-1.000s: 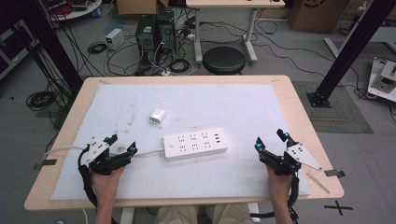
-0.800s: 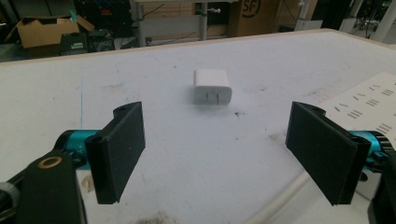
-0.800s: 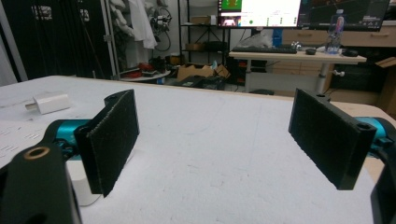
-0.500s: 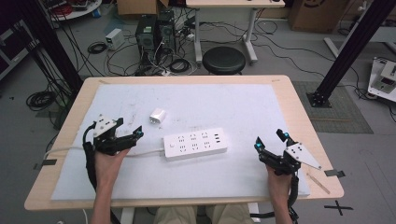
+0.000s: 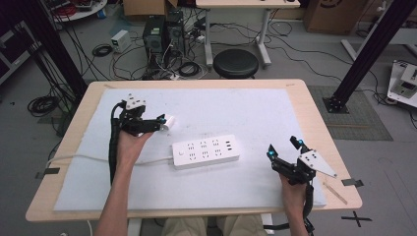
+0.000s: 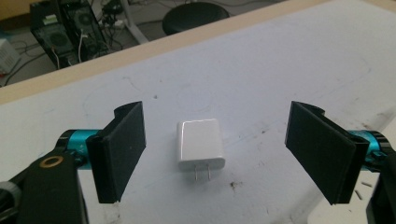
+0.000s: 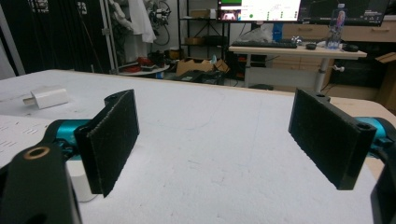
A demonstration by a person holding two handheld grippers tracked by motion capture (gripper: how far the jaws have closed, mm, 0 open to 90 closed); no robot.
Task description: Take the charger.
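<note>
A small white charger (image 6: 201, 144), prongs showing, is lying flat on the desk (image 5: 275, 113) between the released left tongs (image 6: 224, 154), touching neither jaw; the right tongs (image 7: 224, 140) are also gaping.

left gripper (image 5: 158, 123) | we have moved it forward and rightward from the near-left table edge up to the white charger (image 5: 168, 120); jaws wide, now flanking the charger (image 6: 200, 144) without touching; forearm reaches further over the mat

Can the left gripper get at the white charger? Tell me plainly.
Probably yes: the left gripper is open, and the white charger lies flat between its jaws on the table, untouched, with nothing in the way.
</note>
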